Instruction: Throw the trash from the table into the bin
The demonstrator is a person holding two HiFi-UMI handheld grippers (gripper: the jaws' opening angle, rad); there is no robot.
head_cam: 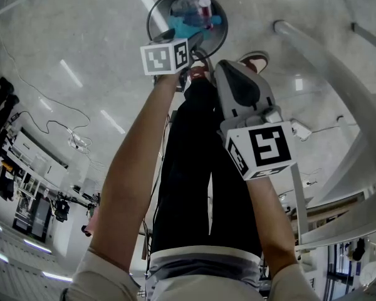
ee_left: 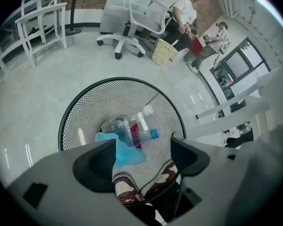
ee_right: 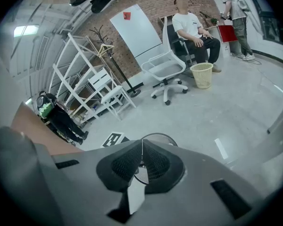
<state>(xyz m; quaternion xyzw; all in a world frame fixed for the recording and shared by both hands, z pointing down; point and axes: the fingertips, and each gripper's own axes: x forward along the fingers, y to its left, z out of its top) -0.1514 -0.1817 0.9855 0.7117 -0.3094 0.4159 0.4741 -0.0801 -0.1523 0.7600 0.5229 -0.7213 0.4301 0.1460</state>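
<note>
Left gripper [ee_left: 141, 158] hangs over the black mesh bin [ee_left: 78, 112], its jaws wide apart and gripping nothing. Crumpled blue trash [ee_left: 127, 152] and plastic bottles [ee_left: 134, 126] lie inside the bin. To the right, the right gripper [ee_right: 141, 160] has its jaws pressed together, empty.

Right tool [ee_right: 142, 147] shut and empty; bin [ee_right: 163, 137] partly seen beyond it.
The jaws are seen pressed together with nothing between them. Just past their tips the bin's dark rim is shown on the grey floor [ee_right: 236, 112], a square marker [ee_right: 114, 139] beside it. Farther off, a white office chair [ee_right: 167, 69], a pale basket [ee_right: 201, 74] and a seated person [ee_right: 193, 32] are recorded before a brick wall [ee_right: 151, 4].
</note>
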